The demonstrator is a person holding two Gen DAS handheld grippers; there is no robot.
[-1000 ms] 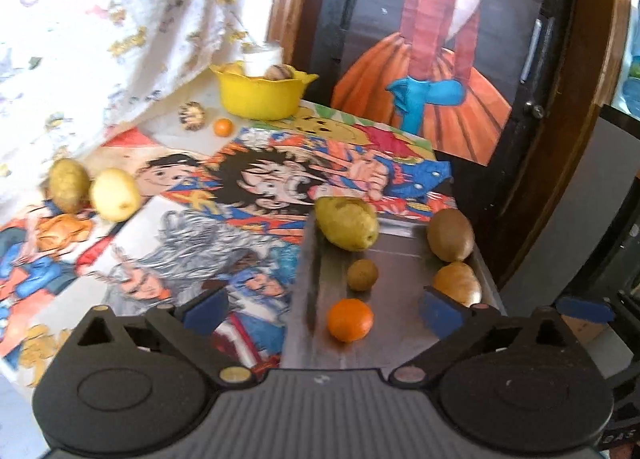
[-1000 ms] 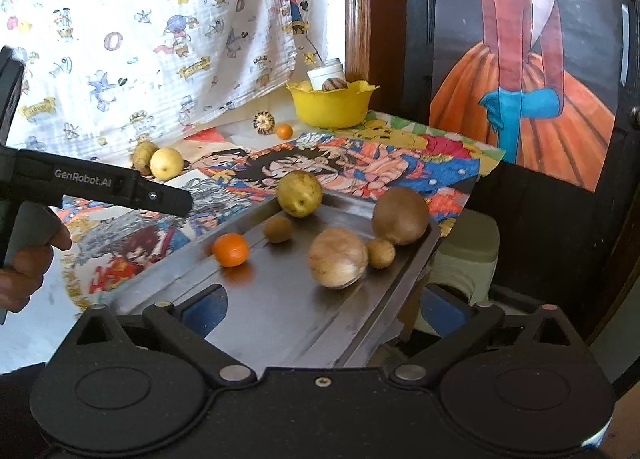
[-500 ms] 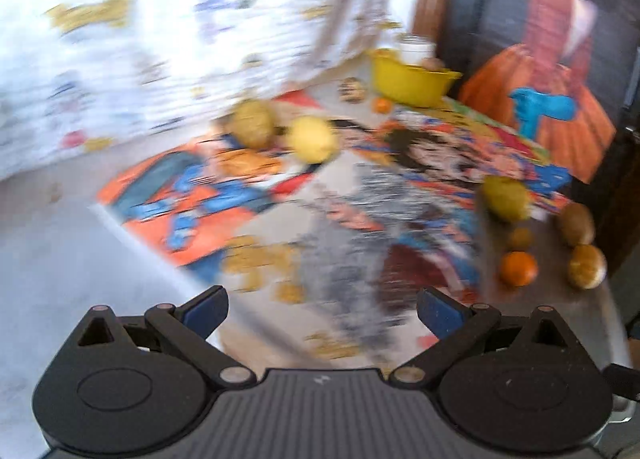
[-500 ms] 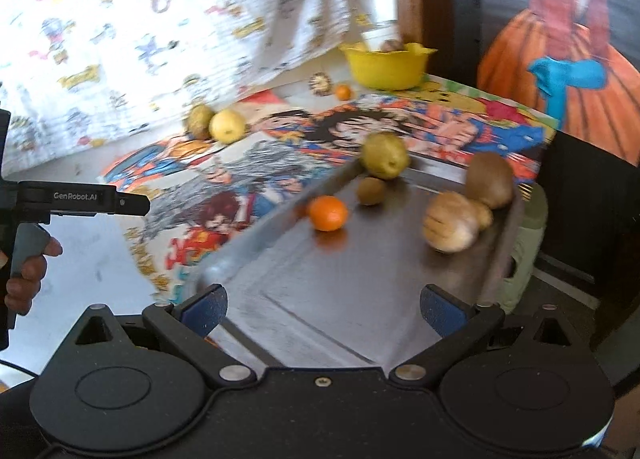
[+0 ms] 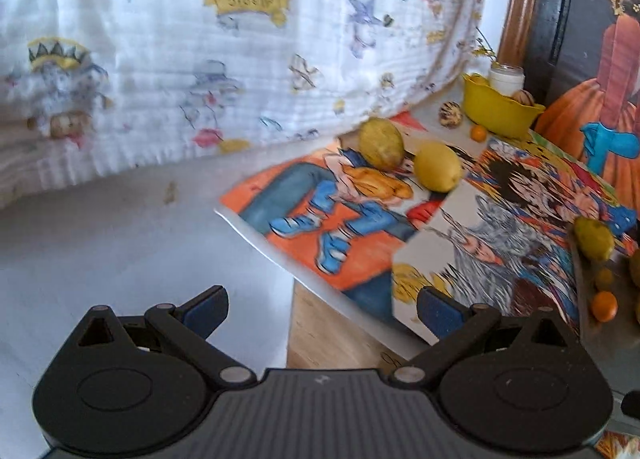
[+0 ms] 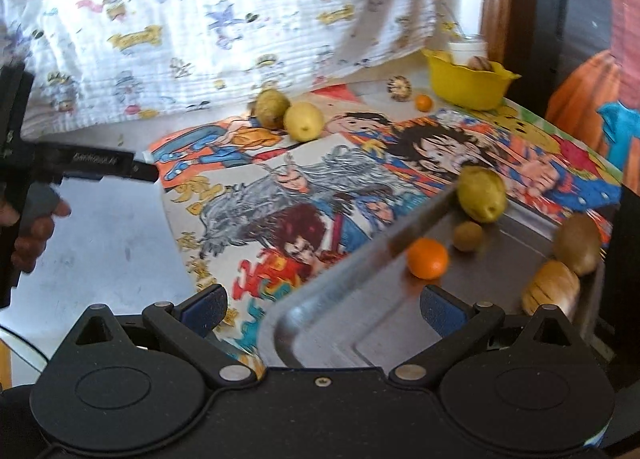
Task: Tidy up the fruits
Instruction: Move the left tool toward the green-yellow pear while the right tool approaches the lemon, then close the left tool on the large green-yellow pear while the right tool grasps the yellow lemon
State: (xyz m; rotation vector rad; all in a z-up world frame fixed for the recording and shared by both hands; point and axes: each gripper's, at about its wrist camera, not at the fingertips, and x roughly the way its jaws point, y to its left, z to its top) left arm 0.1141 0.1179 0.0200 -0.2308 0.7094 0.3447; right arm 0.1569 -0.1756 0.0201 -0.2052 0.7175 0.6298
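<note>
Fruits lie in two groups around the metal tray (image 5: 582,299). In the left wrist view, the left gripper (image 5: 322,305) stands wide open and empty; a dull pear-like fruit (image 5: 380,143) and a yellow lemon (image 5: 437,166) touch each other well apart from the tray, whose far side is cut off. In the right wrist view, the right gripper (image 6: 324,307) is also spread, holding nothing, above the tray's near corner. The orange (image 6: 427,258) inside looks firm, light and round, so probably it rolls; better pinch it across the middle. The striped fruit (image 6: 551,291) is blurred.

Both wrist views look forward over the table, sharing the metal tray (image 6: 320,295).
</note>
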